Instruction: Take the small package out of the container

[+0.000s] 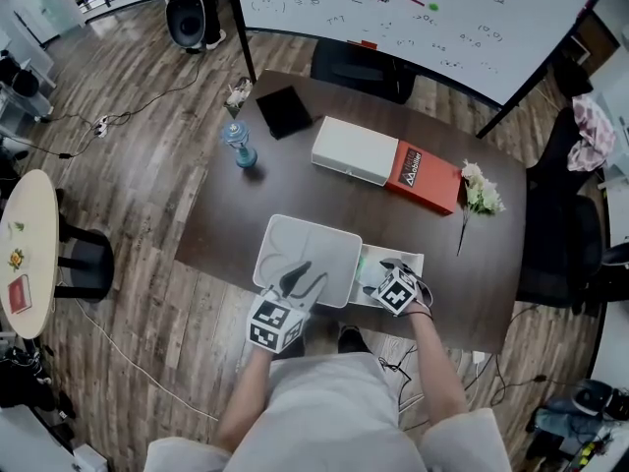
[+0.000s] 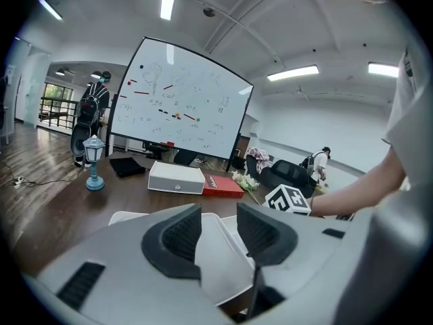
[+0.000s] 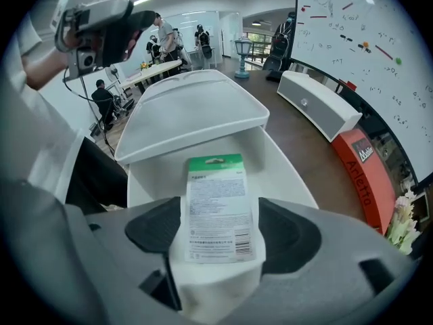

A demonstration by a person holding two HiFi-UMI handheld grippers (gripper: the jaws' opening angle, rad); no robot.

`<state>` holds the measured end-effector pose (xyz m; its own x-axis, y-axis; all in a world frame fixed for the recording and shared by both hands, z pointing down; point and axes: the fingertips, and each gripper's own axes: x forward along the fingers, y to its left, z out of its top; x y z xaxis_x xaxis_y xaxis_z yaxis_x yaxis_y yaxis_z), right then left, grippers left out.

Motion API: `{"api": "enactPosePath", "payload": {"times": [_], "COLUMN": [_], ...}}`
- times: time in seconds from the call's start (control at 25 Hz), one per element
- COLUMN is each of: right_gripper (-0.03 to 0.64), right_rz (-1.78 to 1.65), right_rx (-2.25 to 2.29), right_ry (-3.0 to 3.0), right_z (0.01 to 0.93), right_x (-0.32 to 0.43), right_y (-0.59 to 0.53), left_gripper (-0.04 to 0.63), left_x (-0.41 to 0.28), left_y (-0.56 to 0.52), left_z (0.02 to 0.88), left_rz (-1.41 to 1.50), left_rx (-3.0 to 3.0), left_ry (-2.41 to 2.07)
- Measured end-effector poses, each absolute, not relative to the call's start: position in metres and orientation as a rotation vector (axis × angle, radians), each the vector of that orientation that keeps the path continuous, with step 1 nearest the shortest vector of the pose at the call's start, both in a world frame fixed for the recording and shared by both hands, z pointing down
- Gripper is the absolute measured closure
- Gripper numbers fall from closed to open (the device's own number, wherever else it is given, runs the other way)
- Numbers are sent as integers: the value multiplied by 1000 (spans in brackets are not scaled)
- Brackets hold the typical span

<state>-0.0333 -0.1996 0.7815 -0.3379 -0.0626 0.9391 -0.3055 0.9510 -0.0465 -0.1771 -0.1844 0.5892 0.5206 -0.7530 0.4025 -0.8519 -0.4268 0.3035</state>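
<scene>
A white open container (image 3: 287, 178) sits at the table's near edge, and its lid (image 3: 193, 107) rests tilted against its left side. The small package (image 3: 220, 208), a flat white pack with a green top and fine print, lies lengthwise between the jaws of my right gripper (image 3: 222, 227), above the container's inside. Its long edges reach both pads, and I see no squeeze on it. In the head view the right gripper (image 1: 388, 275) is over the container (image 1: 413, 260). My left gripper (image 1: 300, 278) hovers over the lid (image 1: 305, 249), open and empty (image 2: 220, 232).
Further back on the dark table (image 1: 295, 180) lie a white box (image 1: 356, 149), a red box (image 1: 425, 177), white flowers (image 1: 480, 193), a blue lamp figure (image 1: 240, 146) and a black pad (image 1: 284, 111). A whiteboard (image 1: 413, 8) stands behind the table.
</scene>
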Motion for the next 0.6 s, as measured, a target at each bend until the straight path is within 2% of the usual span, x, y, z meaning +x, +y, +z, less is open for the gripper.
{"api": "enactPosePath", "payload": {"times": [0.6], "right_gripper": [262], "right_rz": [214], "right_rx": [158], "right_ry": [-1869], "right_z": [796], "right_x": [-37], "right_y": [-196], "left_gripper": [440], "left_x": [-177], "left_y": [-181], "left_z": [591], "left_rz": [267], "left_rx": [2270], "left_ry": [-1347]}}
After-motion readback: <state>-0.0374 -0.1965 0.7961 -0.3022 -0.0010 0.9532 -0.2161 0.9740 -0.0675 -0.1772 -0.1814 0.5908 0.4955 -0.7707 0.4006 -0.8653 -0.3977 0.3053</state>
